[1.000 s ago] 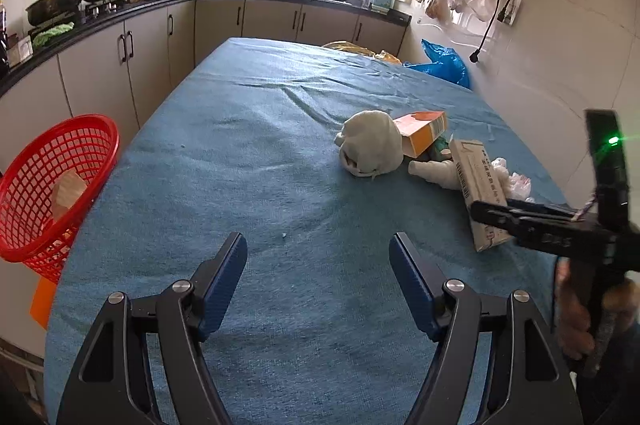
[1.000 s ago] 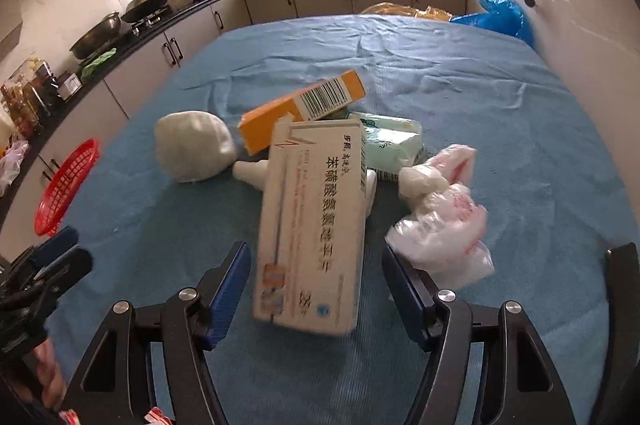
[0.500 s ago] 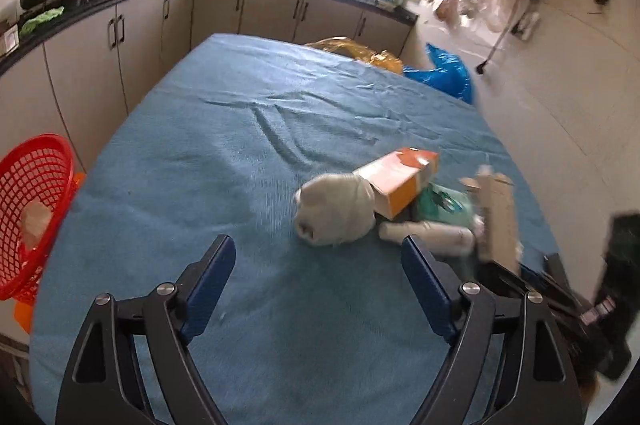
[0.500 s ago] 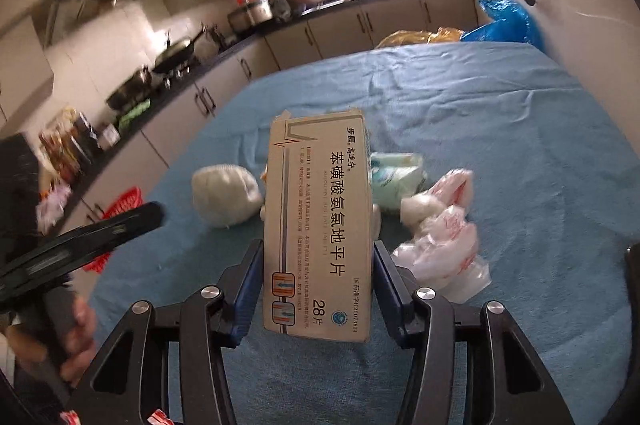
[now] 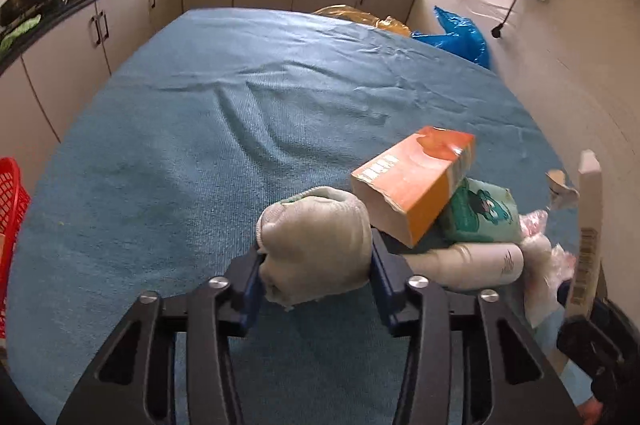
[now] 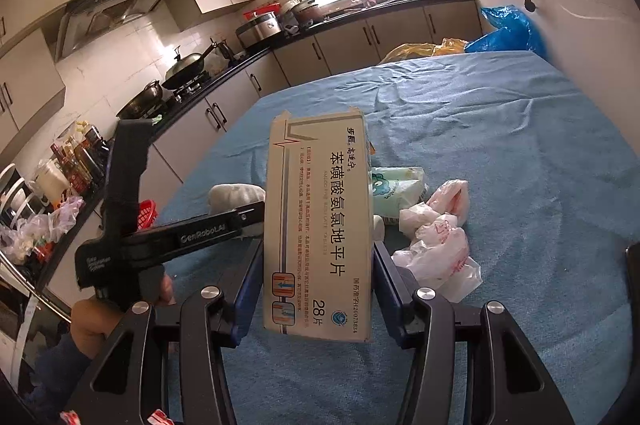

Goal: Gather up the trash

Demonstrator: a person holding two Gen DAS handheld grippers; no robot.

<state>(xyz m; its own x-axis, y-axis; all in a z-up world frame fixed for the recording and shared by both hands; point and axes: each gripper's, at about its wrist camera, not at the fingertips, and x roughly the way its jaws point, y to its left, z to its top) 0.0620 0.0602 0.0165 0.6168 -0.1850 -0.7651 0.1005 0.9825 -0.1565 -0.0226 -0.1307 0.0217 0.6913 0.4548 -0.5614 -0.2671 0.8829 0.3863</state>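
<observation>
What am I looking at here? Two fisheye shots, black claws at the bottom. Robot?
No robot: a person holds a two-finger gripper in each hand, with a camera on each looking along the jaws. The left gripper has just closed its jaws on a grey cloth bundle on the blue tablecloth. The right gripper holds a beige pill box upright. On the cloth lie an orange carton, a green tissue pack, a white bottle and crumpled plastic bags. A red basket sits at the left.
</observation>
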